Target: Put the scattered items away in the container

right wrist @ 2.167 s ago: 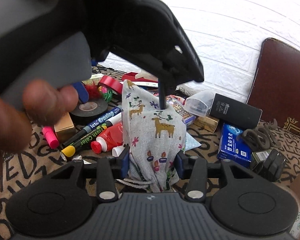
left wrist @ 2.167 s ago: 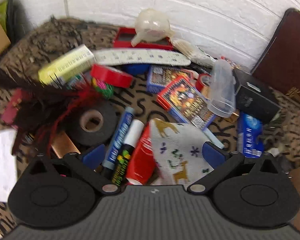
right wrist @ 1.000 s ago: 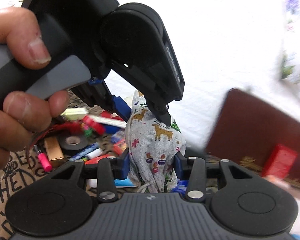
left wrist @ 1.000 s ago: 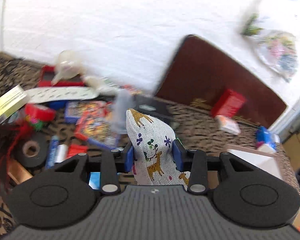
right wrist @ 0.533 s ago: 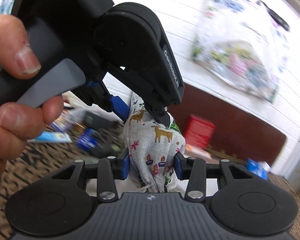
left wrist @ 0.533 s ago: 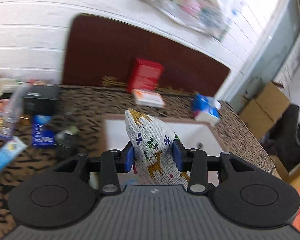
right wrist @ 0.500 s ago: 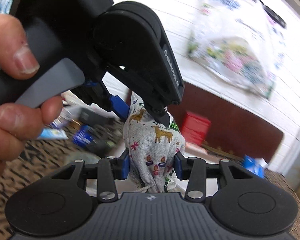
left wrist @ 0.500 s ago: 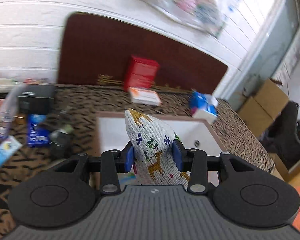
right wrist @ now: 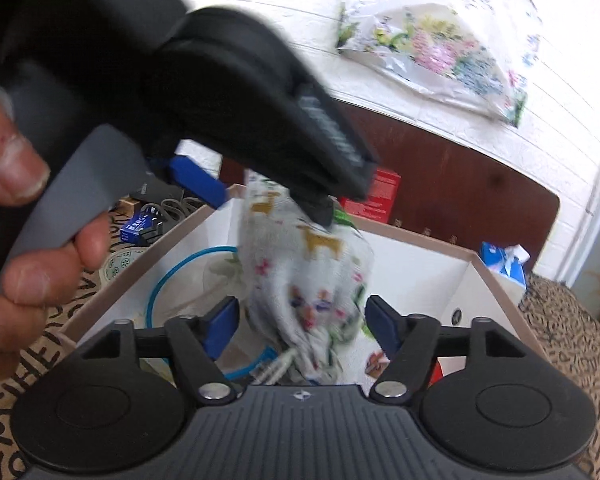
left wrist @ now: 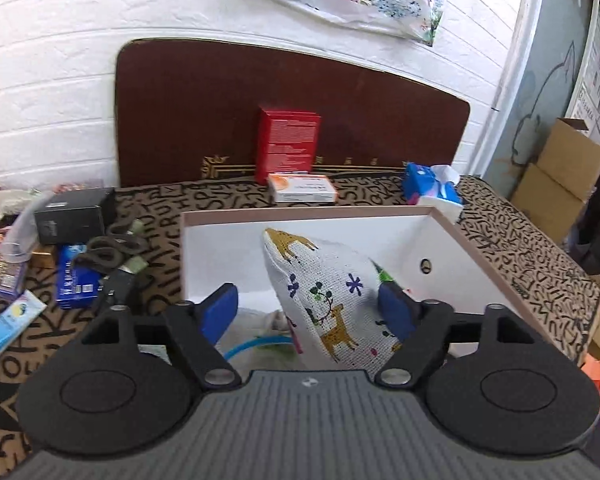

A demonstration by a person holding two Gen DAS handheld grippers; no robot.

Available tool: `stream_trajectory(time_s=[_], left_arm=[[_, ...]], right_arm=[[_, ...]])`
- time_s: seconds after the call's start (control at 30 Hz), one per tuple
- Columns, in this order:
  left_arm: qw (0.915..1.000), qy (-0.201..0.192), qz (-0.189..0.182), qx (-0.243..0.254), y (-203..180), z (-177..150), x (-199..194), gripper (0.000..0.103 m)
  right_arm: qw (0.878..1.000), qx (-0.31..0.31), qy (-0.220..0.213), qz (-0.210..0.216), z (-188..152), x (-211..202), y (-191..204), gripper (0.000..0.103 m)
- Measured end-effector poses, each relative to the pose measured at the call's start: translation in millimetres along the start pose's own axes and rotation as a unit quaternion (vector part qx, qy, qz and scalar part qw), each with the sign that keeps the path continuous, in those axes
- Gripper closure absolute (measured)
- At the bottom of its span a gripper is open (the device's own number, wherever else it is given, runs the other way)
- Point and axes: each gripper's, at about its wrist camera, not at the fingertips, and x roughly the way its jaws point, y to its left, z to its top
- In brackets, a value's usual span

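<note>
Left tongs (left wrist: 312,312) are opening wide over the white box (left wrist: 300,213). The printed cloth pouch (left wrist: 332,288) is sitting between the blue pads, leaning against the right-hand pad (left wrist: 394,312) and standing clear of the other one. No grip is showing.

Right tongs (right wrist: 300,326) are opening too. The same pouch (right wrist: 300,264), blurred, is hanging between their pads and touching neither, with its drawstring end down inside the box (right wrist: 420,268). The left tongs' upper finger is lying against the pouch's top in the right wrist view, where a person's hand (right wrist: 28,216) is gripping the grey handle.

Count: one pouch, one box. Inside the box, one blue-rimmed round item (right wrist: 172,280) is lying under the pouch. On the patterned surface (left wrist: 512,240) behind the box: one red carton (left wrist: 288,140) standing, one orange-and-white packet (left wrist: 302,188) lying flat, one blue tissue pack (left wrist: 430,184).
</note>
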Motion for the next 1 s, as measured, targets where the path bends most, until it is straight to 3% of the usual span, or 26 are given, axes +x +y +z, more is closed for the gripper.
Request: stream_trajectory(time_s=[0.13,0.23,0.4,0.53,0.7,0.83,1.0], left_arm=[[0.9992,-0.024,0.032,0.005,5.5,-5.9,-20.0,0.001],[0.9969,-0.044,0.064,0.011,5.6,-8.9,-24.5,0.0],[0.9968,-0.02,0.075,0.021,2.4,-6.8,-7.5,0.0],[0.9961,-0.015,0.085,0.017,3.1,-8.0,-4.1,0.0],[0.9957,0.002,0.091,0.013,-2.8,3.8,14.5,0.0],[0.9939,0.014,0.098,0.049,-24.3,15.6,38.5,0.0],[0.9924,0.04,0.089,0.076,-46.6,27.0,69.0,0.0]], right_arm=[[0.999,0.011,-0.017,-0.032,2.2,-5.5,-5.6,0.014],[1.0,-0.002,-0.015,-0.023,8.1,1.9,-7.4,0.014],[0.998,-0.058,0.025,0.005,16.3,17.6,11.6,0.014],[0.998,-0.035,0.052,0.022,13.1,31.2,14.9,0.014],[0.994,-0.058,0.095,-0.009,18.6,50.6,-0.6,0.017],[0.991,-0.03,0.127,-0.008,26.0,61.1,-31.0,0.02],[0.989,-0.015,0.136,-0.048,39.4,71.4,-69.9,0.016]])
